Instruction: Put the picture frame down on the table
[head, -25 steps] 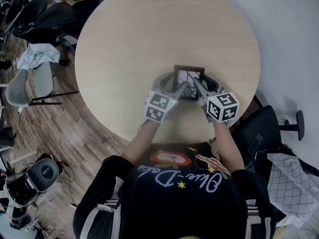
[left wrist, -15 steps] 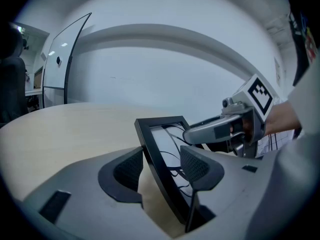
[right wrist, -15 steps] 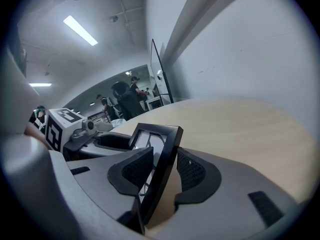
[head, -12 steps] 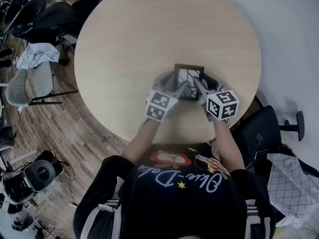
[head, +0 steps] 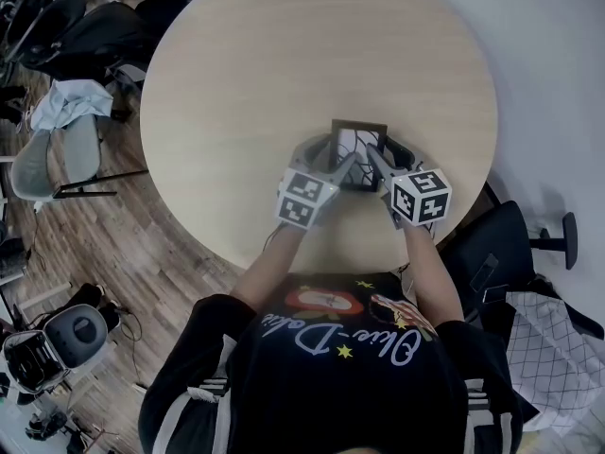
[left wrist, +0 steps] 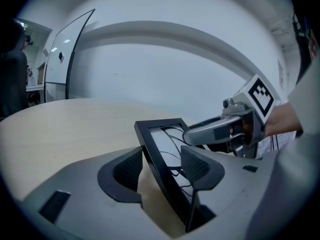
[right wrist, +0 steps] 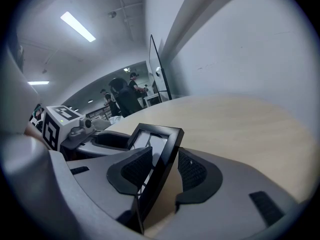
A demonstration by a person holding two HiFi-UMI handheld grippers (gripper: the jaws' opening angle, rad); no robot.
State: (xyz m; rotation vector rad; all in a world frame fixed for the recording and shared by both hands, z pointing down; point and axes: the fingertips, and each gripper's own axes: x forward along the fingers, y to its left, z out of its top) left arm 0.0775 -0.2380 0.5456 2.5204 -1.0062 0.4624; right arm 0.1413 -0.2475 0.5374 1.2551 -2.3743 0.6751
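A black picture frame [head: 356,144] with a line drawing stands tilted near the front edge of the round wooden table [head: 284,64]. My left gripper [head: 333,166] grips its left side and my right gripper [head: 377,165] its right side. In the left gripper view the frame [left wrist: 160,123] leans between the pads of the left gripper [left wrist: 162,165], with the right gripper [left wrist: 225,129] behind it. In the right gripper view the frame [right wrist: 159,129] sits between the pads of the right gripper [right wrist: 165,167], and the left gripper [right wrist: 100,136] is beyond. Its lower edge is hidden.
A grey chair [head: 52,154] with a cloth over it stands on the wood floor at the left. A black chair [head: 492,244] is close at the right. A white wall [left wrist: 165,69] runs past the table. Several people [right wrist: 125,96] stand far off.
Both grippers and the frame have shifted very slightly away from the body. The hold on the frame looks the same.
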